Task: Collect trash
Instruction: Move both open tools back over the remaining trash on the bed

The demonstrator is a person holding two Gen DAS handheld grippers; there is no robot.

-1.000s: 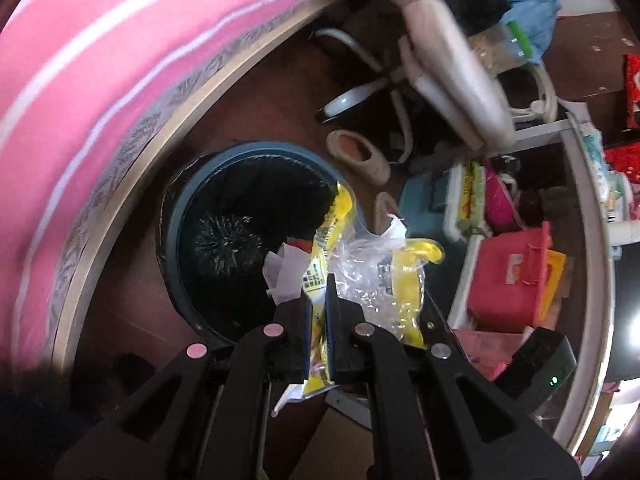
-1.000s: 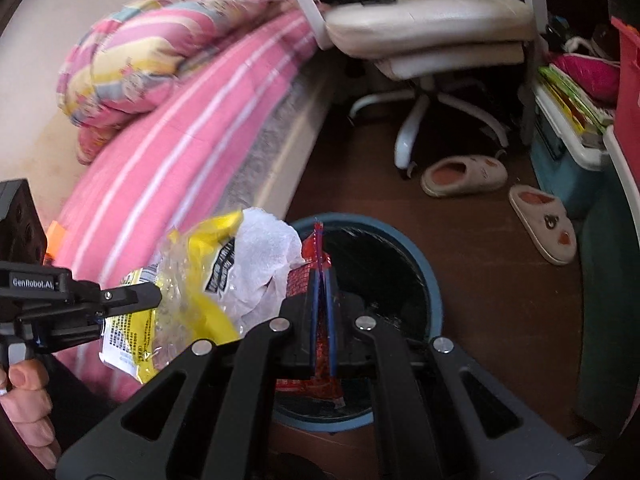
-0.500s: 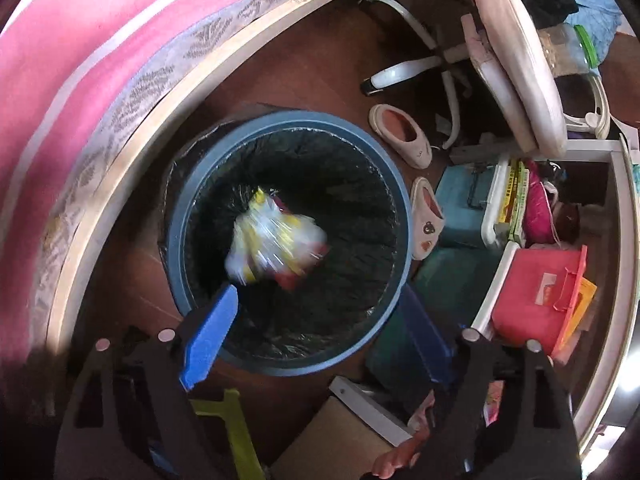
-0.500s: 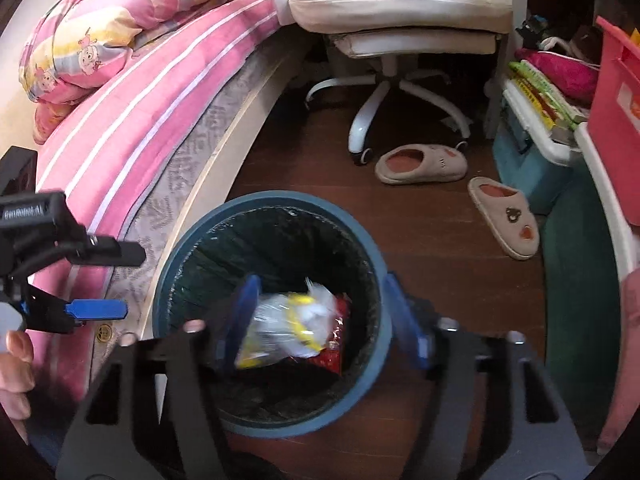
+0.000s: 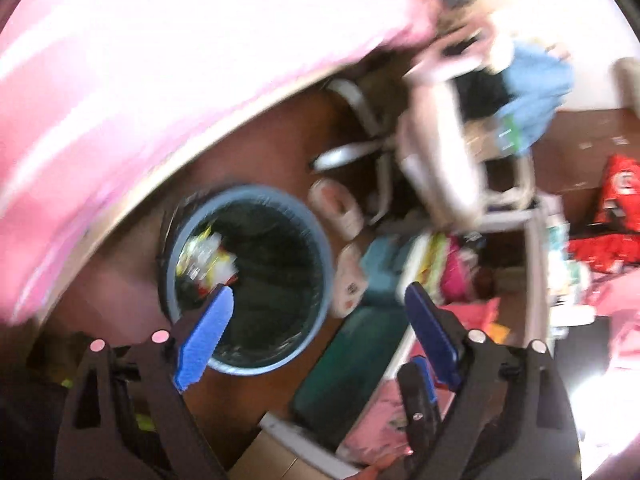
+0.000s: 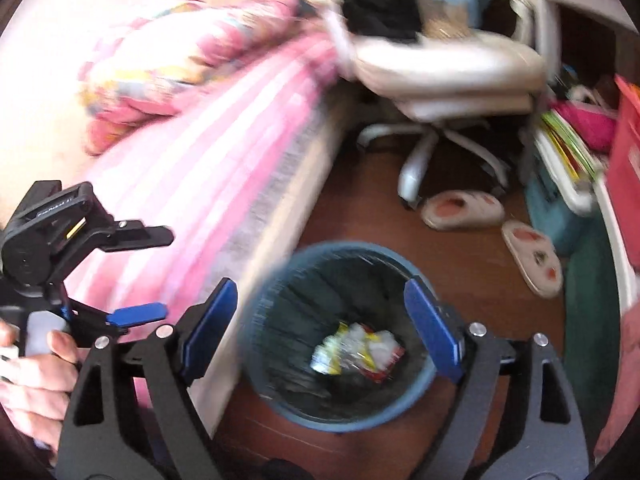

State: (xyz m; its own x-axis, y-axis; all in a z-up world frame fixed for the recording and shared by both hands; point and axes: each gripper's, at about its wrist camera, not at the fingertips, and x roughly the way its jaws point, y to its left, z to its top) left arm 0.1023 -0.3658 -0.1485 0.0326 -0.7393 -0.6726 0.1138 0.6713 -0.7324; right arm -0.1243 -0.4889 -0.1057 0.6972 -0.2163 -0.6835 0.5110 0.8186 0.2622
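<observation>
Jaws of both the left gripper (image 5: 318,316) and right gripper (image 6: 320,316) gape wide, empty — below them, crumpled wrappers (image 6: 358,350) lie inside the blue bin (image 6: 424,380) on the floor; slippers (image 6: 464,210) and a chair (image 6: 448,60) beyond.

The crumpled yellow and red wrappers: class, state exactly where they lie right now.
The wrappers lie at the bottom of the blue trash bin on the wooden floor beside the pink bed, below the open right gripper.
</observation>
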